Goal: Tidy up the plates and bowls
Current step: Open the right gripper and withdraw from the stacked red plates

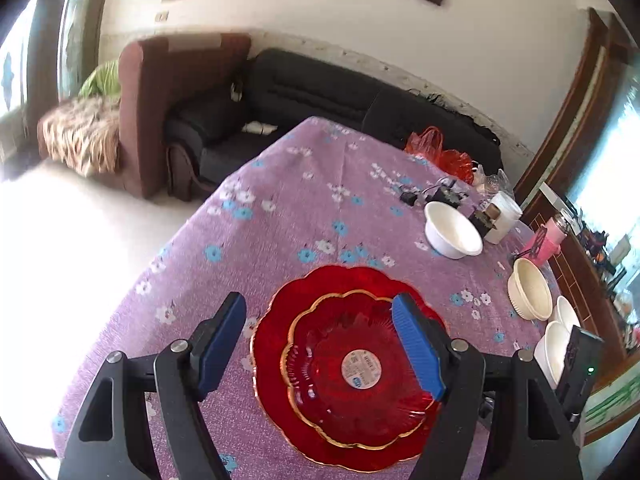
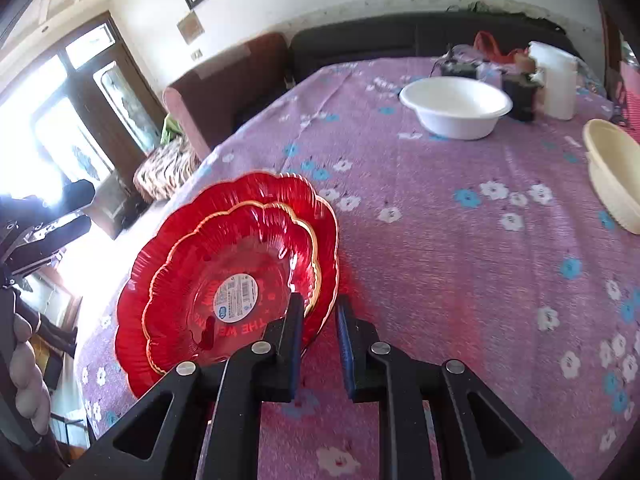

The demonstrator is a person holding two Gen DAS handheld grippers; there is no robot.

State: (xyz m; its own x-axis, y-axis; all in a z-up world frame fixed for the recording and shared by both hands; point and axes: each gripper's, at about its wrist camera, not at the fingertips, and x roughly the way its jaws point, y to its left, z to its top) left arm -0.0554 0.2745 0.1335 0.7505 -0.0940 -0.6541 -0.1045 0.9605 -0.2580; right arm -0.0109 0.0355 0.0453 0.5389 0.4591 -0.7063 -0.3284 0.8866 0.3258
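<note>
Two scalloped red glass plates sit stacked on the purple flowered tablecloth: a large one point(image 1: 276, 320) point(image 2: 320, 200) with a smaller gold-rimmed one point(image 1: 340, 344) point(image 2: 240, 256) on top, a round sticker at its centre. My left gripper point(image 1: 318, 300) hovers open above them, blue pads wide apart, touching nothing. My right gripper point(image 2: 320, 304) is shut on the near right rim of the stack, one finger over the plates and one outside the edge. A white bowl point(image 1: 452, 232) point(image 2: 456, 108) and a cream bowl point(image 1: 528, 292) point(image 2: 612, 172) stand farther back.
Two small white bowls point(image 1: 560, 344) sit at the right table edge. A white container point(image 2: 554, 80), cables, a pink bottle point(image 1: 548, 240) and a red bag point(image 1: 440, 152) crowd the far right. The table point(image 1: 224, 240) drops off at the left, sofas beyond.
</note>
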